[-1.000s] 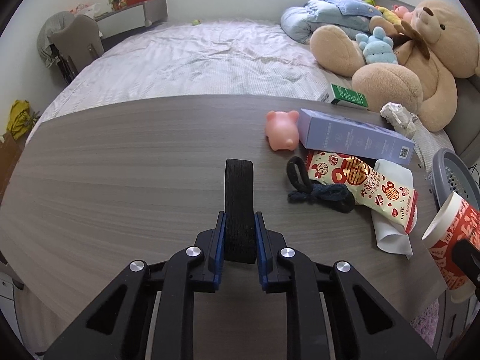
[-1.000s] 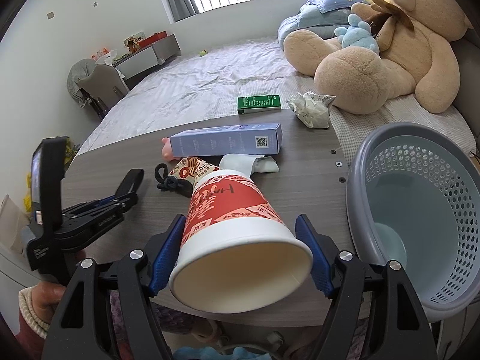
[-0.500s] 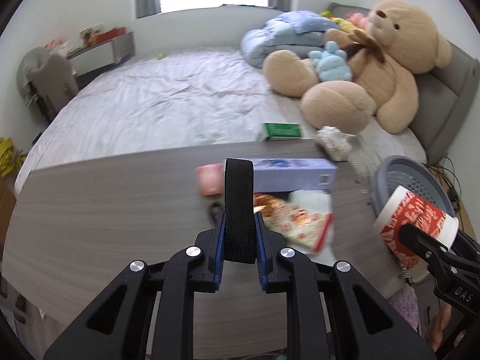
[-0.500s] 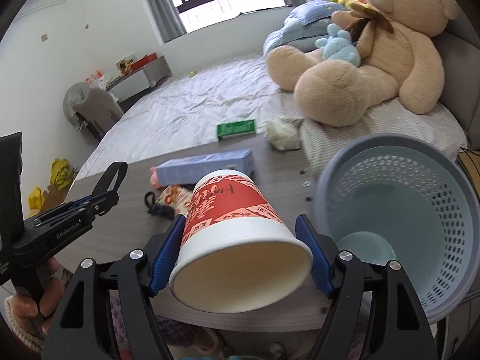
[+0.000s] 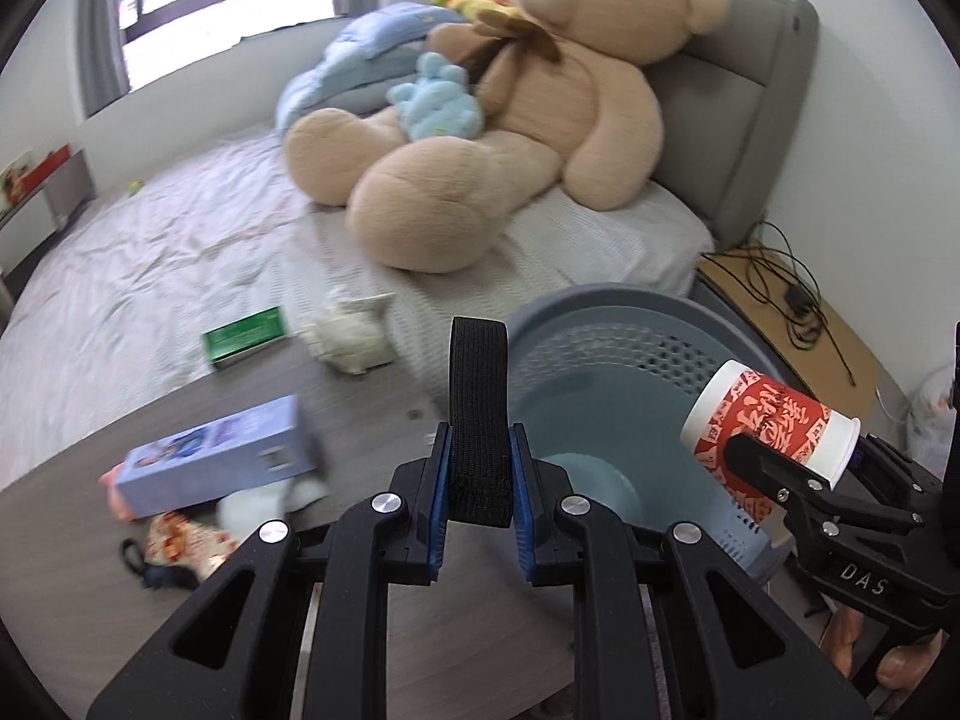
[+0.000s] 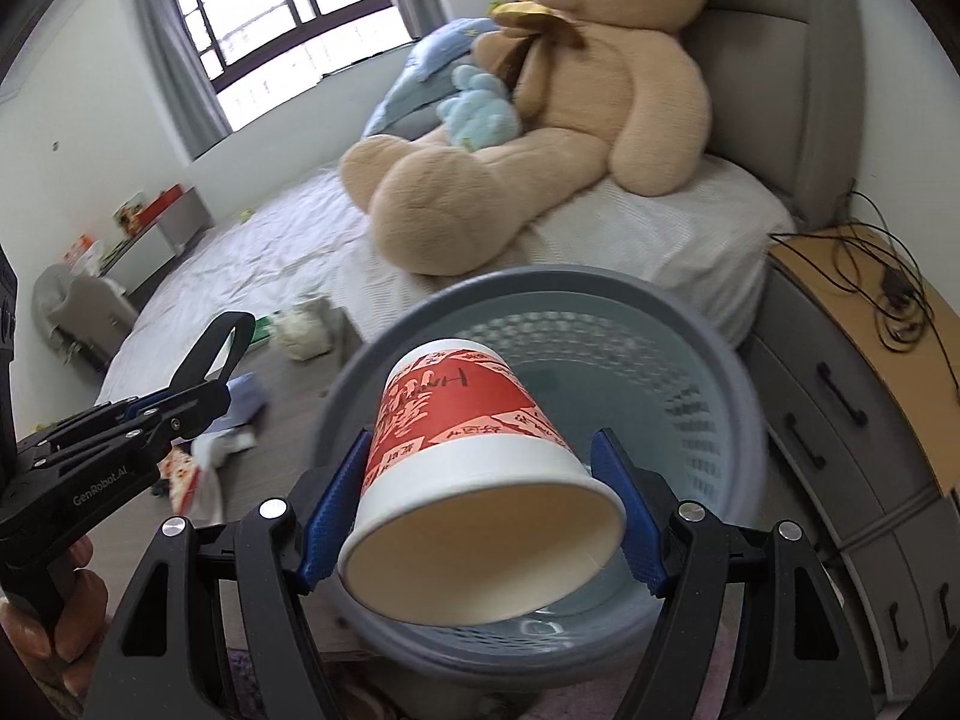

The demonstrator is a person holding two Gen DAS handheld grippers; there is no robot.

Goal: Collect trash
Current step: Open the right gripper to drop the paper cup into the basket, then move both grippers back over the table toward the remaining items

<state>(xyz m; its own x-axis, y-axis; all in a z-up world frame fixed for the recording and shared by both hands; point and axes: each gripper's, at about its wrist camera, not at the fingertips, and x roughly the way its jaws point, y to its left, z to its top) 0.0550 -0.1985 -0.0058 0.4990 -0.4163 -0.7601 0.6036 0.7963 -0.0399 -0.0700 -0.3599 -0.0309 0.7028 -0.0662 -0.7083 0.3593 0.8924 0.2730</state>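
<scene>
Now the right gripper (image 6: 480,510) clamps the paper cup (image 6: 474,480) between its fingers, mouth toward the camera. Beyond its fingertips gapes the grey basket (image 6: 708,336). The left gripper (image 5: 480,504) pinches a black band (image 5: 479,420).

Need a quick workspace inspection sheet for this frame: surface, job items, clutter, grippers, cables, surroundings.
Surface: grey wood-grain table, littered at its far side.
Job's things: red paper cup held on its side over the grey perforated basket; black strap; crumpled paper wad; red snack wrapper.
Clutter: lavender box, green box, dark cord bundle.
Grippers: right gripper shut on the cup; left gripper shut on the strap.
Cables: black wires lying on the wooden bedside cabinet.
Surroundings: bed with large teddy bear, blue plush, window.
</scene>
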